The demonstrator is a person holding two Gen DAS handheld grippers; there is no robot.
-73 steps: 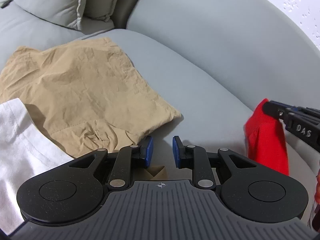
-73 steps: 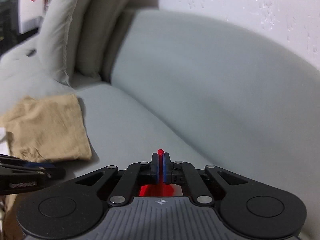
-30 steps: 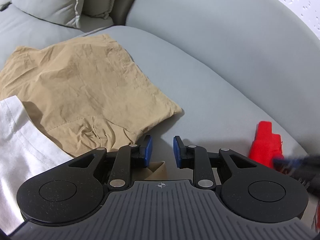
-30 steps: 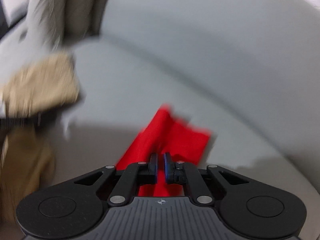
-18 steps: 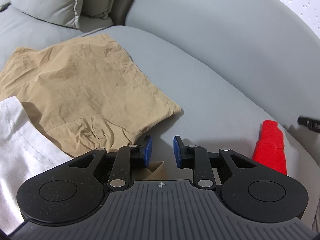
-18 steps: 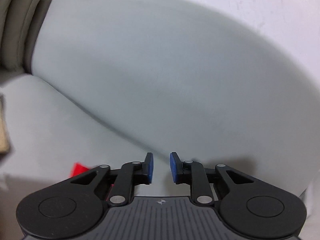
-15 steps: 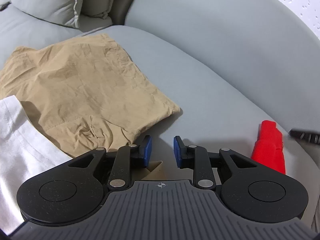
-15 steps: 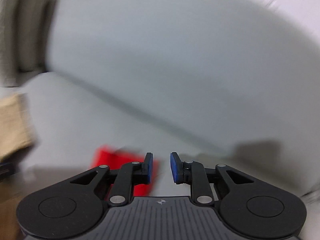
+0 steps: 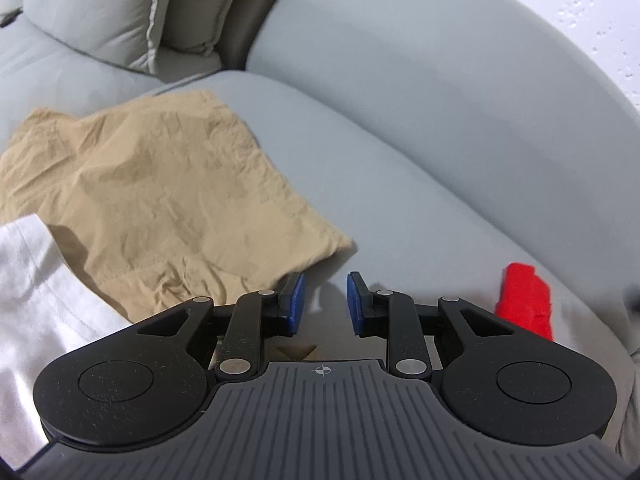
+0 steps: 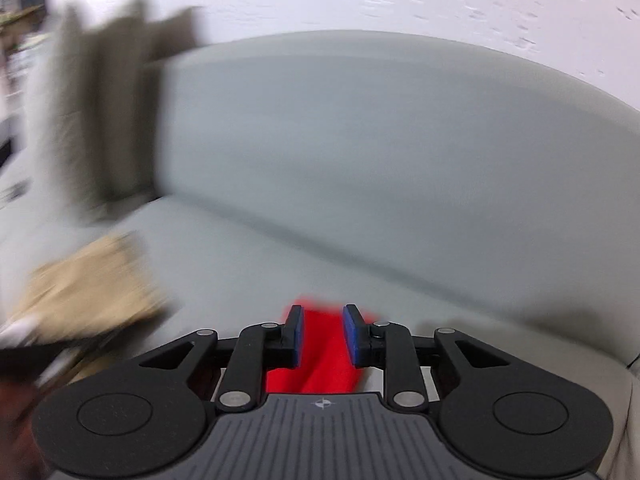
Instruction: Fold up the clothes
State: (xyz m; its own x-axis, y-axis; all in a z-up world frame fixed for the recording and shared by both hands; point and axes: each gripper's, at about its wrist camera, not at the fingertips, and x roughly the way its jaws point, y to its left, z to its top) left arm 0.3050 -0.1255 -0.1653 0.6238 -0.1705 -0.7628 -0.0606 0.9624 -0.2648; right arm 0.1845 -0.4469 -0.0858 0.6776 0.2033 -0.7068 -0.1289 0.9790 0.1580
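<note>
Bare sofa seat (image 9: 400,208) lies open between the tan garment (image 9: 160,200) and the red garment (image 9: 524,300); backrest (image 9: 440,80) and cushions (image 9: 120,8) wall the far side.

The sofa (image 9: 400,152) wears smooth matt grey fabric. The tan shorts (image 9: 160,200) are crumpled woven cloth, the white garment (image 9: 36,304) soft knit, the red garment (image 9: 524,300) plain matt cloth.
</note>
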